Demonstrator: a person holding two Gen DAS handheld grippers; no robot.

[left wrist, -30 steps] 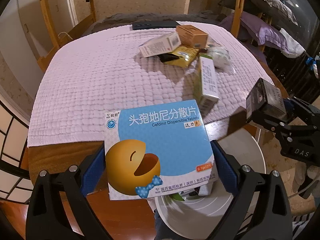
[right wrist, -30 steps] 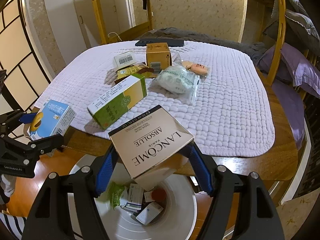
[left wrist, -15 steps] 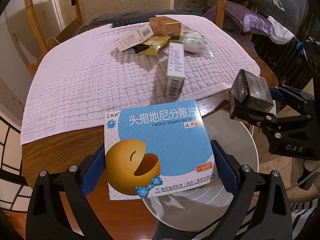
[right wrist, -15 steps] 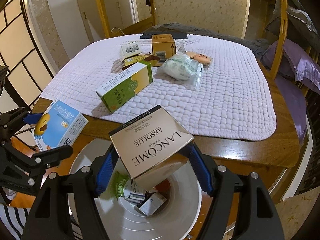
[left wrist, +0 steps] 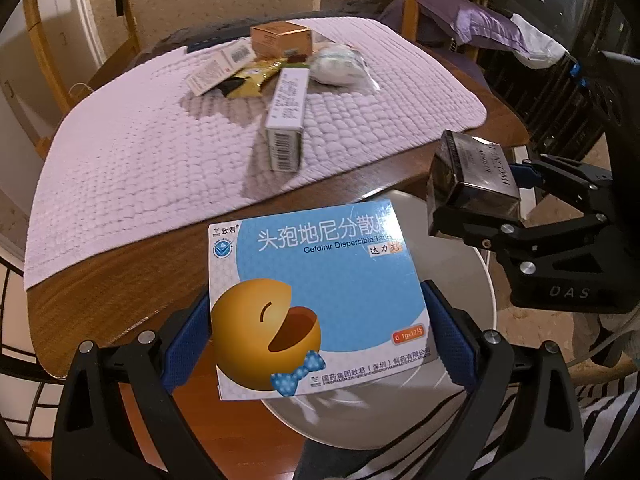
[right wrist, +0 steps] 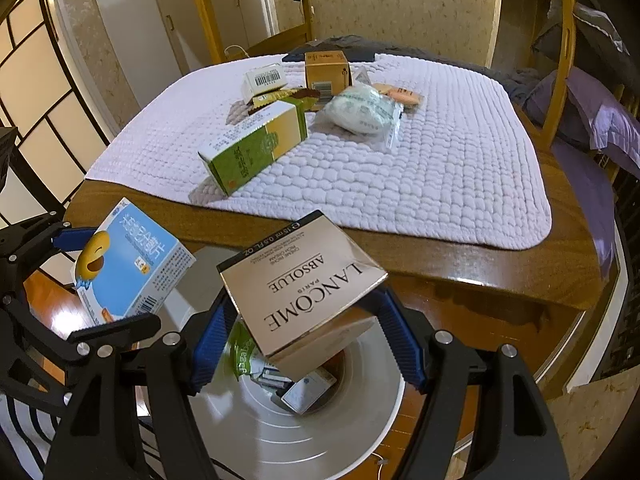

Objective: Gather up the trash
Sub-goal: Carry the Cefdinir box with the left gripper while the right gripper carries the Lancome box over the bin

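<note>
Blue "Cefdinir Dispersible Tablets" box [left wrist: 316, 300] clamped in left tongs [left wrist: 316, 332]; right tongs [right wrist: 304, 316] clamp "LANCÔME ABSOLUE" box [right wrist: 300, 280].

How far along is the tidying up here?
Partly done. The white bin already holds some wrappers and small boxes. In hand: the left gripper clamps a blue medicine box and the right gripper a gold Lancôme box, both over the bin. Left on the mat: a green box, a plastic bag and a few more packages.

Home bedroom: bunk bed frame [right wrist: 562, 60], purple pillow [right wrist: 608, 120], wardrobe [right wrist: 192, 12].
</note>
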